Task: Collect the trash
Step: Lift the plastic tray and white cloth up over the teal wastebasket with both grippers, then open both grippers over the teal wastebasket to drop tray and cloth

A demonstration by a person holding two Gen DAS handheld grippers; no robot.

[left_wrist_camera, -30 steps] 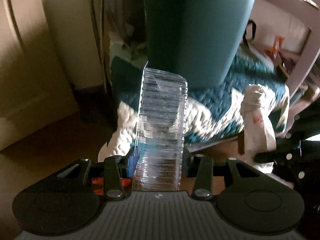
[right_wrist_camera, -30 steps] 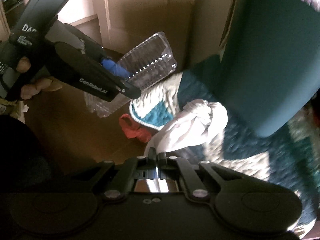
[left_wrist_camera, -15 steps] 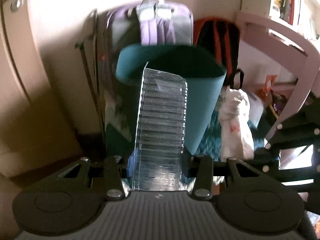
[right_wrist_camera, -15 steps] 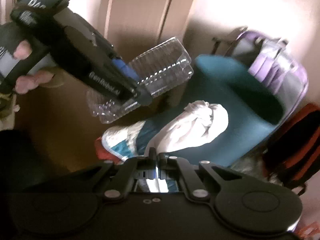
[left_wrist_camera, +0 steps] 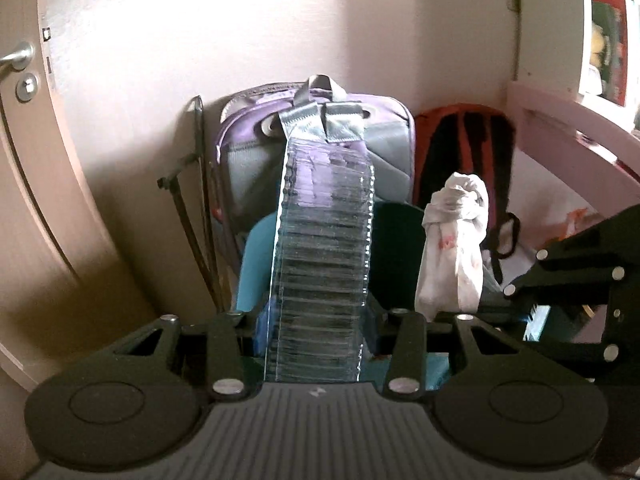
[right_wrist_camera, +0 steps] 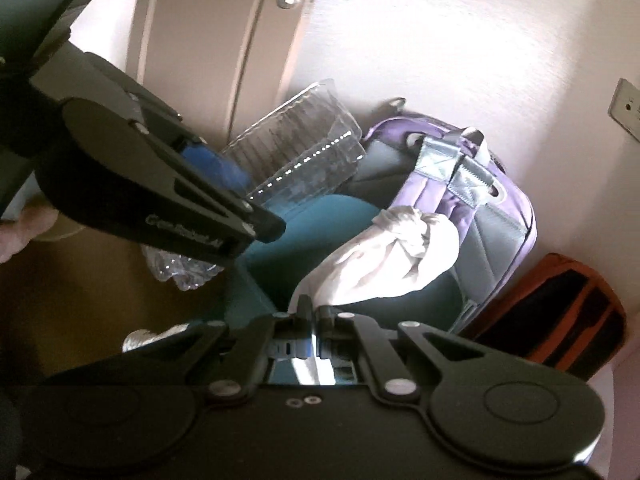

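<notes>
Left gripper (left_wrist_camera: 320, 320) clamped on a clear ribbed plastic container (left_wrist_camera: 324, 256), pads pressing both sides; the container sticks out forward, above the open teal bin (right_wrist_camera: 304, 236); right gripper (right_wrist_camera: 312, 312) clenched fully on the tail of a knotted white plastic bag (right_wrist_camera: 392, 256), which hangs over the bin's mouth; both items just beside each other; purple backpack (right_wrist_camera: 460, 184) directly behind the bin against the wall; orange-and-black bag (right_wrist_camera: 560, 312) to its right; door (right_wrist_camera: 240, 40) to the left.

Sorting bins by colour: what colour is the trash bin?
Teal trash bin, clearest in the right wrist view.
</notes>
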